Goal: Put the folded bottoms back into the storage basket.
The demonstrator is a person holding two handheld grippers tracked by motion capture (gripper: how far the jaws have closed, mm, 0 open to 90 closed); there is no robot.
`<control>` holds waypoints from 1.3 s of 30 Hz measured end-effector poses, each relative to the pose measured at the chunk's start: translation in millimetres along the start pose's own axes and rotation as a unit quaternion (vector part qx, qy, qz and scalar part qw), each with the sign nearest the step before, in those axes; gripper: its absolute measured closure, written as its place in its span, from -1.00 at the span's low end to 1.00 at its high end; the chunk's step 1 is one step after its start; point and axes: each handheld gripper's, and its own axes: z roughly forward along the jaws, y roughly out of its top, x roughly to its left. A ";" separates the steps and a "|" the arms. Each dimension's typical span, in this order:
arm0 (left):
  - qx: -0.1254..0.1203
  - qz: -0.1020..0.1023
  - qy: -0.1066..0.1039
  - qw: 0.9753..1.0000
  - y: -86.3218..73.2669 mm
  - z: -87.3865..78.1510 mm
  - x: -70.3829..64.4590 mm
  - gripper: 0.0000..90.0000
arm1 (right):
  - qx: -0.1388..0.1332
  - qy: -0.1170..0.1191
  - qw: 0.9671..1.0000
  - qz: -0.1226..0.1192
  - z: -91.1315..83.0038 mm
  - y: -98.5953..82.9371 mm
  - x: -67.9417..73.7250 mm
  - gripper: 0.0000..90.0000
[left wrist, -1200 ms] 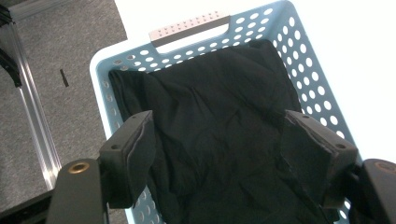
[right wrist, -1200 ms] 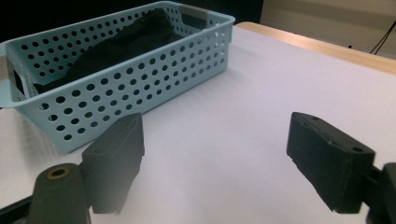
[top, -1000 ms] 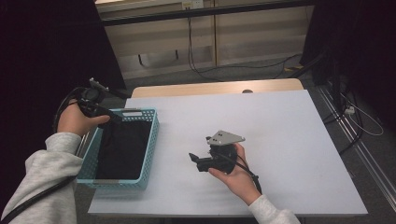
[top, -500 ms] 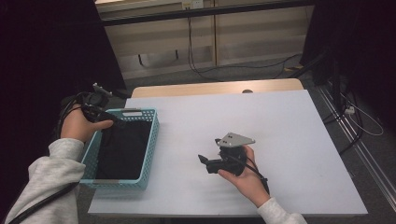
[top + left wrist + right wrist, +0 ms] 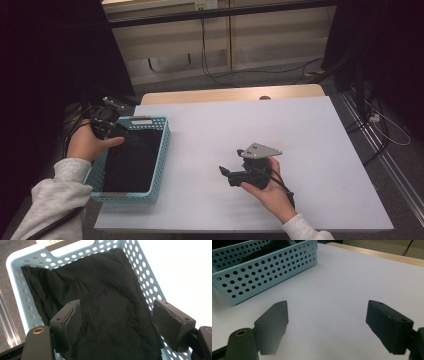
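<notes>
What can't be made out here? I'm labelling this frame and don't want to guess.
- Basket floor: covered by the black cloth in the left gripper view and high view.
- Cloth's near end: cut off by the bottom edge, behind the open left gripper.
- What kind of garment the cloth is: crumpled, too dark.
- Right gripper in the high view: too small to judge.

Basket (image 5: 147,282): pale blue perforated plastic, smooth.
Garment (image 5: 100,310): black cloth, matt, creased.
Table (image 5: 352,287): white, smooth, matt.
Jaw pads (image 5: 172,322): dark, matt.
</notes>
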 end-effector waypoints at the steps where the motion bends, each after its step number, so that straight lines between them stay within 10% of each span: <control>1: -0.002 0.005 -0.001 1.000 -1.0 0.2 -0.7 -0.46 | 0.000 -0.001 1.000 0.001 -1.1 -0.7 -1.1 -0.61; 39: 0.005 0.015 -0.037 0.999 -17.5 19.9 -23.1 -0.48 | 0.006 -0.011 1.000 0.016 -15.3 -15.0 -19.4 -0.62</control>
